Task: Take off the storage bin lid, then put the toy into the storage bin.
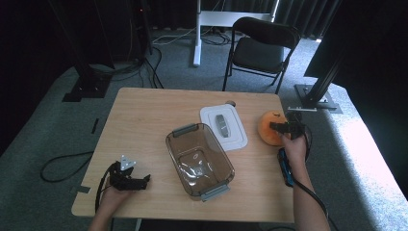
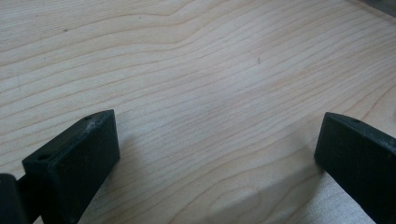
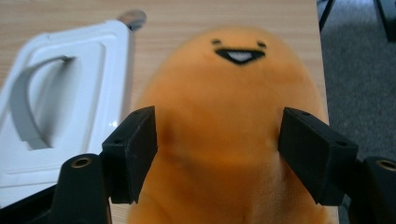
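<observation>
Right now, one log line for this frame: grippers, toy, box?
left hand-held gripper: open, over bare table | right hand-held gripper: open, jaws astride orange plush toy | brown box: empty | white lid: beside box

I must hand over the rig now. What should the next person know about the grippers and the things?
Left gripper: open, resting on the table at the near left, nothing between its jaws.
Right gripper: open, jaws on either side of the orange toy, not yet pressing.
Clear tub: mid-table, holding nothing.
White lid: flat behind the tub.
Done: the approach.
Left: probably grip the toy and put it in the tub.
</observation>
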`<state>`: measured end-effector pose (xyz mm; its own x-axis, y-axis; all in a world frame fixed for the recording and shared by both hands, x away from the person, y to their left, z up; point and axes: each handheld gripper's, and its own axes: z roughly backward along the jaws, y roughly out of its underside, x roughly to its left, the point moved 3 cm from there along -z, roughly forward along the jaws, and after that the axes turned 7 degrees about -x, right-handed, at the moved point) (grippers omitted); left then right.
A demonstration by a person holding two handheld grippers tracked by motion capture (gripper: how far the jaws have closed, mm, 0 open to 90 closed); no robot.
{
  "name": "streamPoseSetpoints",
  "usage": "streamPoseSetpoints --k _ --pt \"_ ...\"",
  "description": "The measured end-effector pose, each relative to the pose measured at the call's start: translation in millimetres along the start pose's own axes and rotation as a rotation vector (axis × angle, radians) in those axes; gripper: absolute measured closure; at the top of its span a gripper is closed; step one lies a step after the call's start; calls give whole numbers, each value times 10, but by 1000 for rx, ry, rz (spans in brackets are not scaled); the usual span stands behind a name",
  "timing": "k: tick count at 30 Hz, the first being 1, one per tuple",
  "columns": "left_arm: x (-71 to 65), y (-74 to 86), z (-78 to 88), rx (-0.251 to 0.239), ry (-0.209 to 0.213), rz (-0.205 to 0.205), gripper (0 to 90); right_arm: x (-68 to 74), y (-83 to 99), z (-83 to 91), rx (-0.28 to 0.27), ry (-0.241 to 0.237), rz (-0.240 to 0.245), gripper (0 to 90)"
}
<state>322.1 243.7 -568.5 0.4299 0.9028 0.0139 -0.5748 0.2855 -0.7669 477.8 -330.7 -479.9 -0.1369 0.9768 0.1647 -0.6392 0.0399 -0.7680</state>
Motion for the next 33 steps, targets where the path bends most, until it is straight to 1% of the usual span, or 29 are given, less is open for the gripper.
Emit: streamPoseSetpoints --k 1,3,6,9,11,12,13,14,15,16,17,20,22,24,25,27,28,33 --pt "0 0 0 0 0 0 3 -15 20 -28 8 10 -4 276" --pt "0 0 0 0 0 0 4 -35 45 -57 14 6 -17 267" --pt "0 0 0 0 0 0 3 -42 64 -73 16 11 -18 259" --pt "0 0 1 1 0 0 3 -60 96 -98 41 6 -30 244" --pt "0 1 2 2 0 -1 4 -63 124 -117 46 -1 -33 245" --pt "0 1 2 1 0 -1 4 -53 145 -133 56 -3 -27 278" --pt "0 1 2 1 0 0 4 -32 170 -144 66 -4 -10 348" --pt "0 1 2 1 0 -1 4 -20 181 -146 63 -10 1 387" --pt "0 1 2 1 0 -1 4 -5 191 -144 58 -13 12 448" --pt "0 1 2 0 0 -1 4 2 196 -135 49 -4 30 520" --pt "0 1 2 1 0 0 4 5 195 -119 43 8 34 561" --pt "0 1 2 1 0 0 4 2 195 -73 18 14 17 664" --pt "0 1 2 1 0 0 3 -6 188 -37 2 12 4 695" --pt "0 1 2 1 0 0 4 -8 166 3 -4 16 4 701" --pt "0 1 2 1 0 0 4 -7 150 28 -6 14 15 711" --pt "0 1 1 0 0 0 3 1 142 45 -6 11 18 714" --pt "0 1 2 1 0 0 3 20 121 80 -4 -9 28 714" --pt "-1 1 2 1 0 0 4 124 45 211 -32 -35 63 718"
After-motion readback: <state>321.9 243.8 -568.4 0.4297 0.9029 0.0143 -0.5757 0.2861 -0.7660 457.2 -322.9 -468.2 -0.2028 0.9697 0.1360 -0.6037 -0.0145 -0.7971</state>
